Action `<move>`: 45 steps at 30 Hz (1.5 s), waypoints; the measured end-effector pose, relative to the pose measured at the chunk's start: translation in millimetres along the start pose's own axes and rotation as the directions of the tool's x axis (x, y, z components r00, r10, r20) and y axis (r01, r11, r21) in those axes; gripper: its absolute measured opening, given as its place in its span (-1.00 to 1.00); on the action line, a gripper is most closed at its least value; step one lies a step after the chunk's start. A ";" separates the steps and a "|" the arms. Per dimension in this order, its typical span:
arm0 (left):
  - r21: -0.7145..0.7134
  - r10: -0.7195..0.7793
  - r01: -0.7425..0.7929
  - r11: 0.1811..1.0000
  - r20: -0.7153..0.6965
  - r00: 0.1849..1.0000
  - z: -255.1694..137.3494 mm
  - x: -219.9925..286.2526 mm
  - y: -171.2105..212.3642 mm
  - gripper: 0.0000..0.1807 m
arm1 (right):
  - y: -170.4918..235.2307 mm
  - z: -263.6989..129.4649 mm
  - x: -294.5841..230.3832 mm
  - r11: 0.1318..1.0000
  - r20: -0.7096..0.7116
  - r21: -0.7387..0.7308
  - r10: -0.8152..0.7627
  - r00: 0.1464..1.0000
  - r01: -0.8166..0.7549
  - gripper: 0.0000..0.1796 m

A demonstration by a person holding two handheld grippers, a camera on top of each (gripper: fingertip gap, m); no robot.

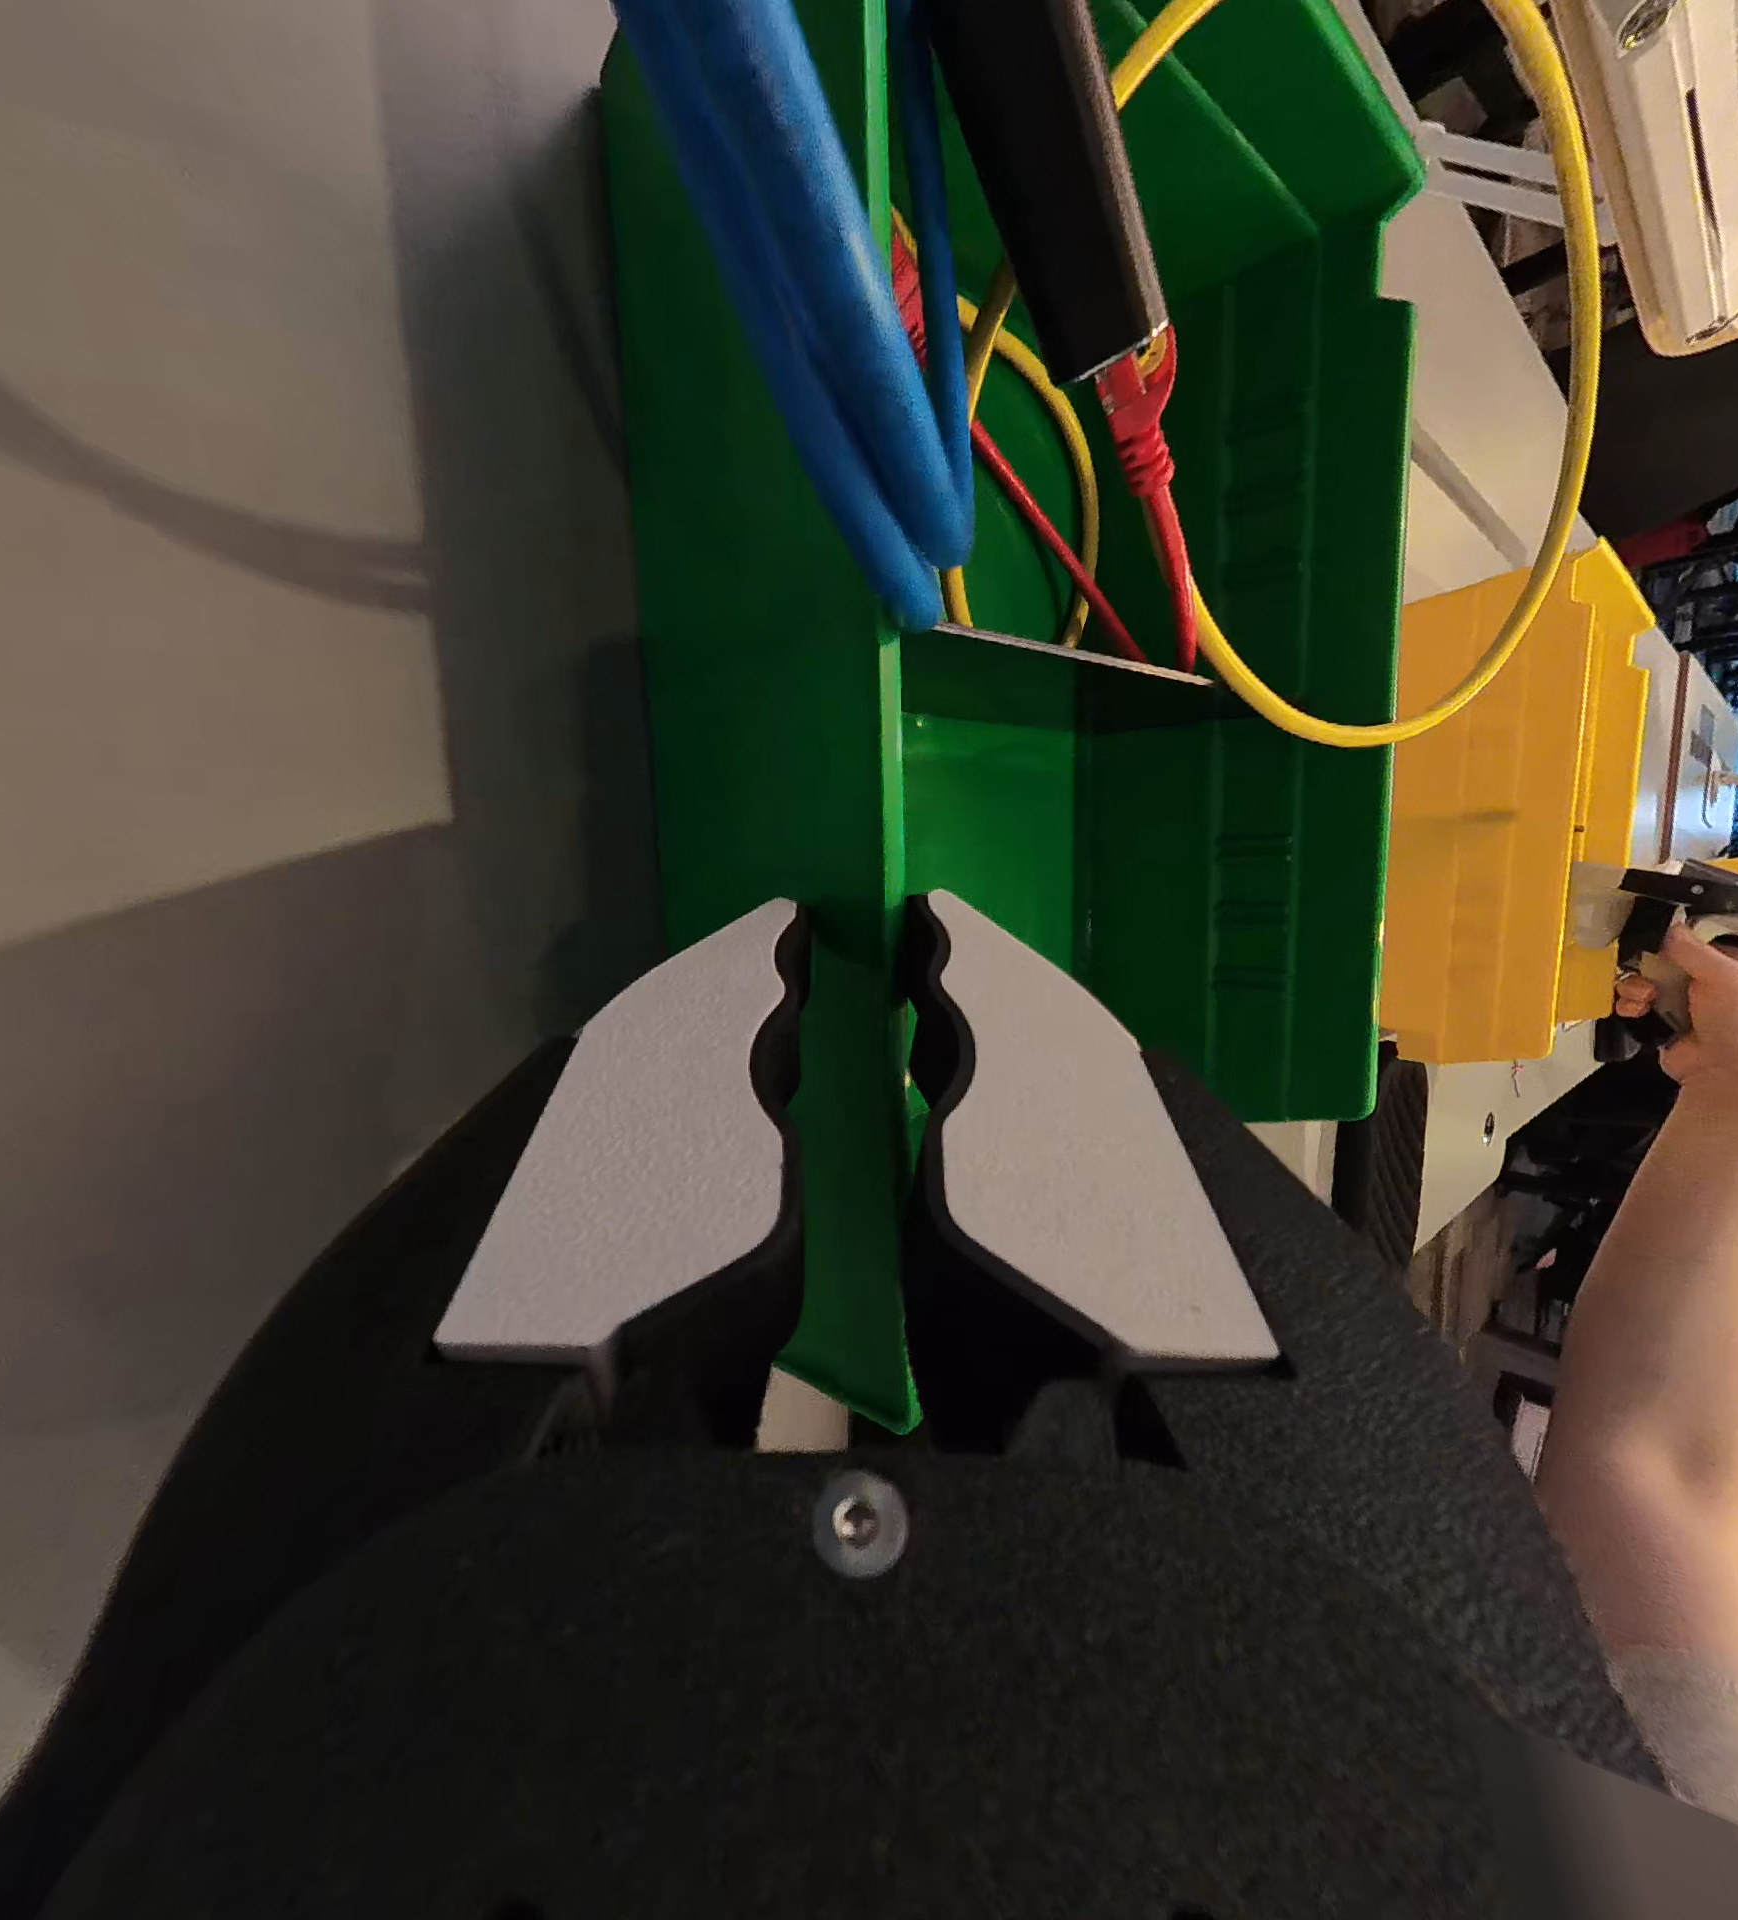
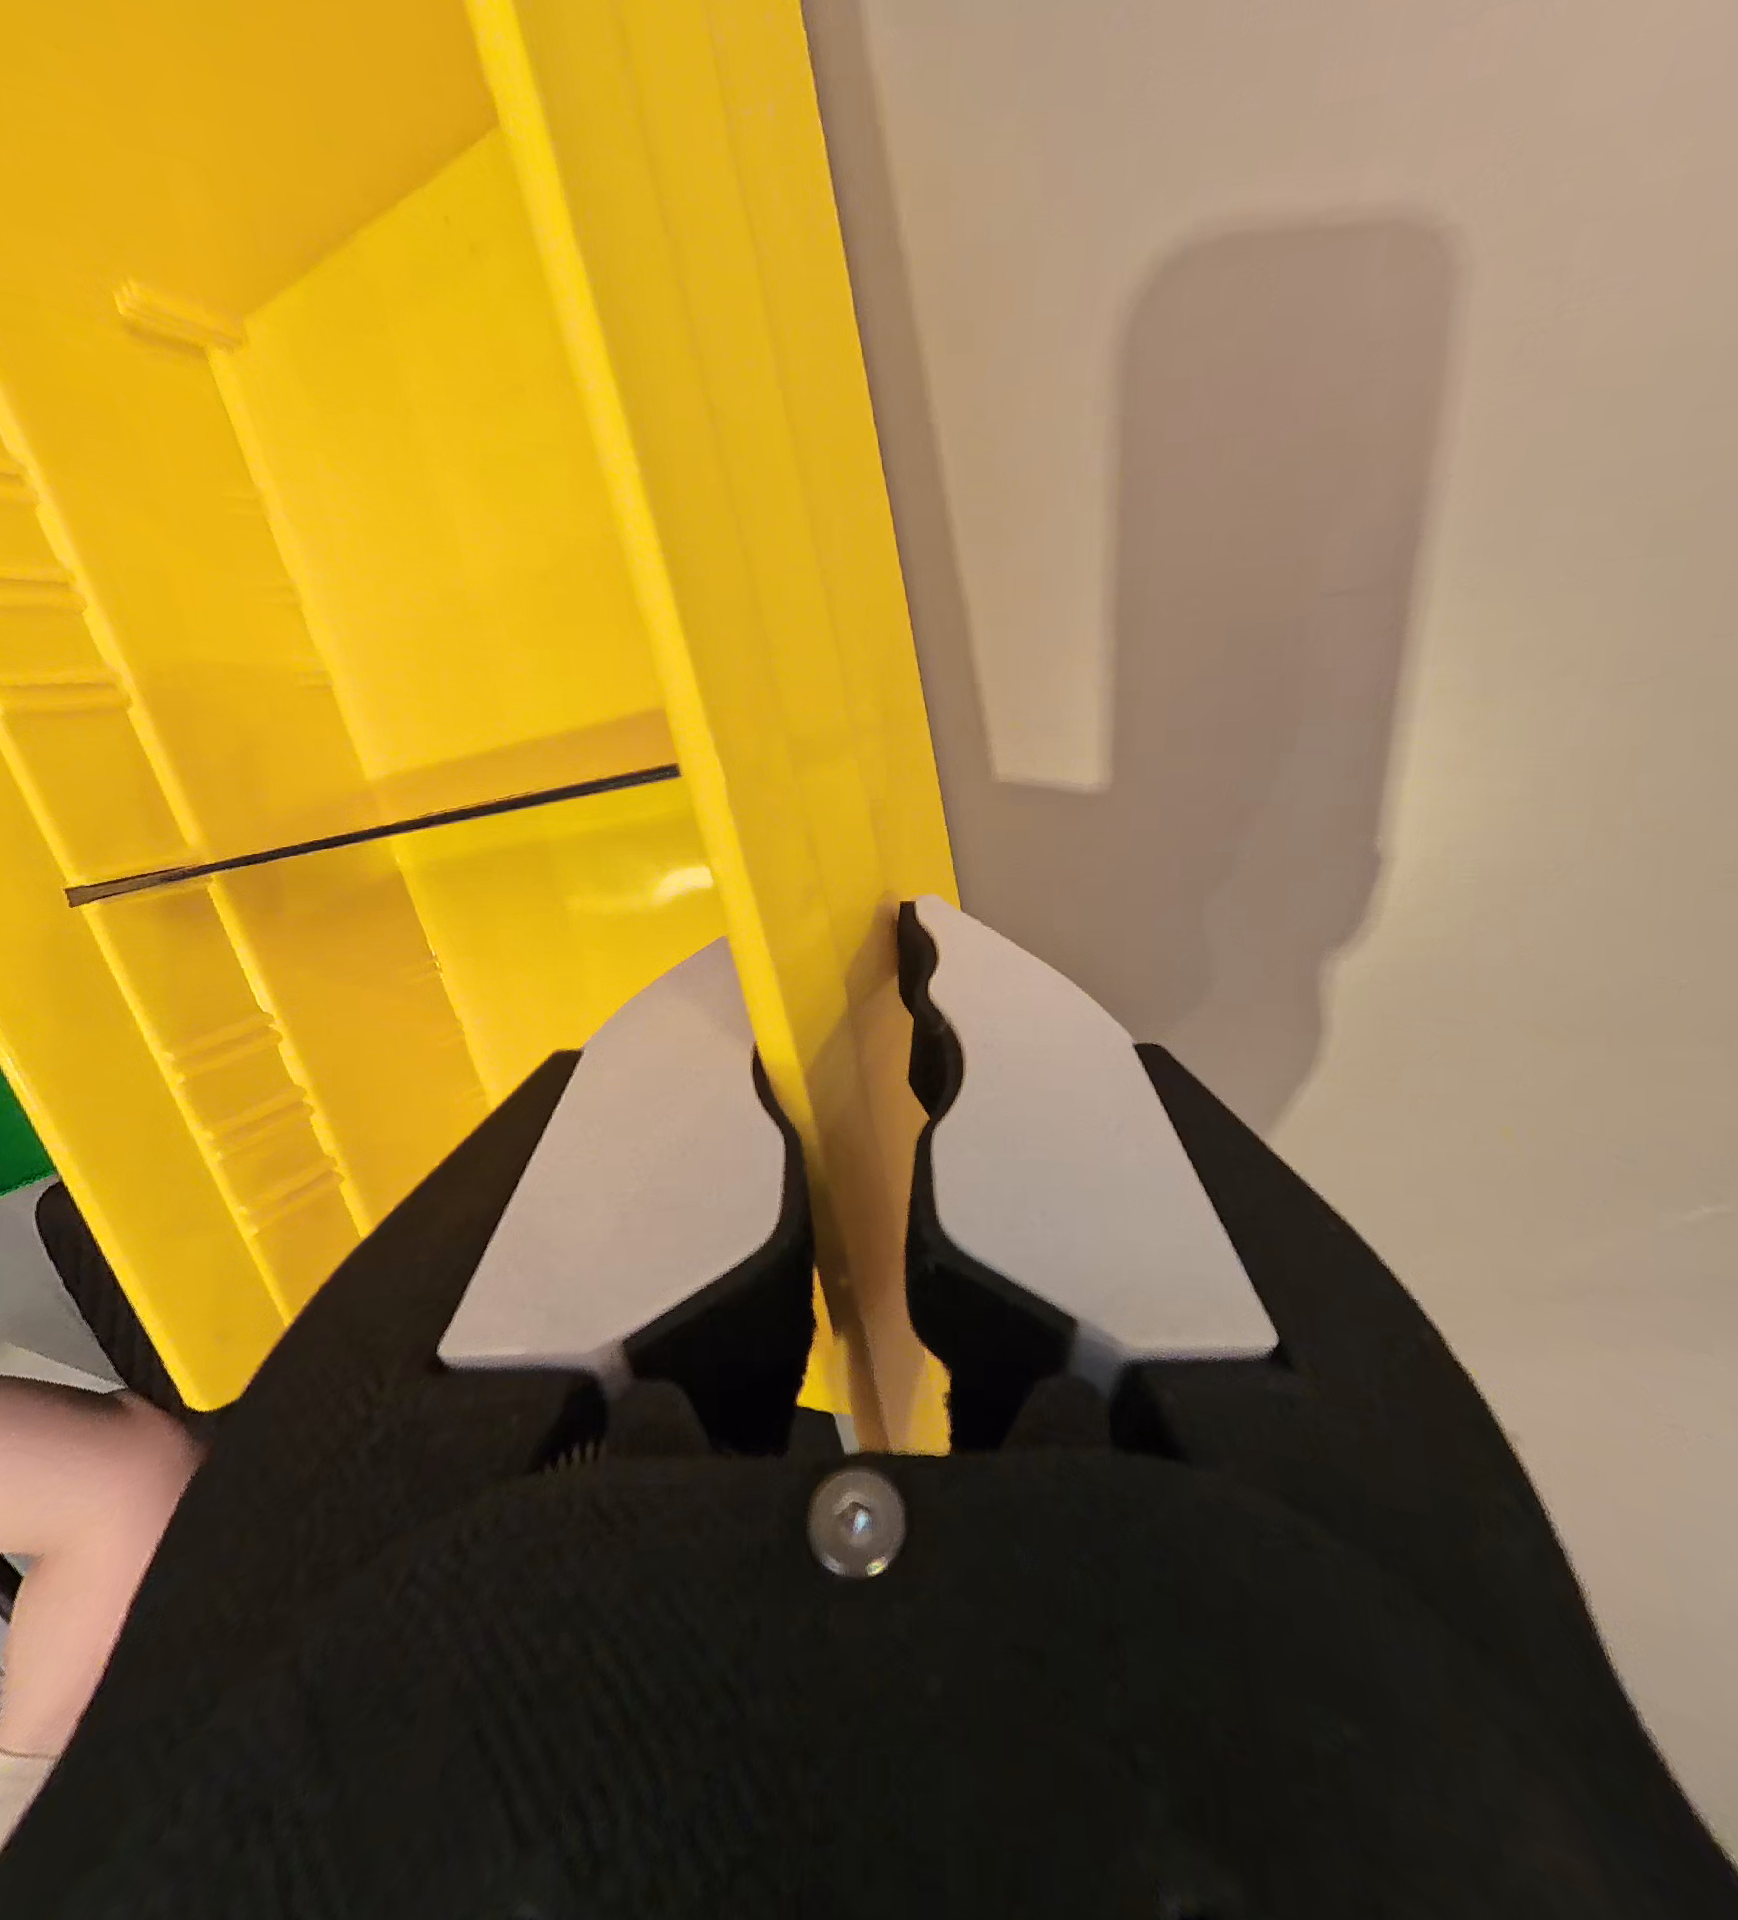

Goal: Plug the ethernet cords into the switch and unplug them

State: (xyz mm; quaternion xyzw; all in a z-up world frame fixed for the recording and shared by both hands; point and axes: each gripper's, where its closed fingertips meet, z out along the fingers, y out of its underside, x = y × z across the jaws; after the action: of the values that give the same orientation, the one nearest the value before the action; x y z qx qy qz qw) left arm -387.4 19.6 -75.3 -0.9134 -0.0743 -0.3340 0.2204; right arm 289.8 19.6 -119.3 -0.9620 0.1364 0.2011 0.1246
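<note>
My left gripper [image 1: 857, 925] is shut on the side wall of a green bin [image 1: 740, 727]. Inside the bin lie blue ethernet cords [image 1: 844, 343], a yellow cord [image 1: 1561, 468], a red cord [image 1: 1151, 457] and a black switch [image 1: 1062, 177]. The red cord's plug sits at the end of the switch; whether it is plugged in I cannot tell. My right gripper [image 2: 823, 925] is shut on the side wall of a yellow bin [image 2: 377, 540], which looks empty apart from a thin divider [image 2: 377, 831]. The right gripper also shows far right in the left wrist view [image 1: 1613, 914].
The yellow bin [image 1: 1499, 831] stands beside the green bin on a white table [image 1: 1467, 416]. A pale wall [image 2: 1364, 520] is behind both bins. A person's arm [image 1: 1675, 1299] reaches in at right. Cluttered shelves lie beyond the table. There is about 70 cm between the tips of the two grippers.
</note>
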 end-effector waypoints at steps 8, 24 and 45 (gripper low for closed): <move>-0.023 0.035 -0.035 0.999 0.008 0.999 4.0 4.5 0.5 -0.82 | 7.6 -0.2 -2.4 1.000 -0.019 0.001 0.000 1.000 0.000 -0.83; -0.083 0.233 -0.227 0.970 0.076 0.969 19.9 14.4 -3.5 -0.88 | 11.6 0.5 -6.2 1.000 0.025 -0.003 -0.012 1.000 0.012 -0.79; 0.099 -0.024 0.019 0.995 0.050 0.998 4.8 -10.1 -20.7 -0.83 | 5.5 1.2 -3.8 0.999 -0.022 -0.005 -0.054 0.998 0.054 -0.84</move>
State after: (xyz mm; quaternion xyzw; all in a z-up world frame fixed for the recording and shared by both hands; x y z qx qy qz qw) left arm -398.2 40.3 -77.7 -0.9088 -0.1060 -0.3088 0.2596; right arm 284.2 15.7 -119.7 -0.9678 0.1113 0.1872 0.1261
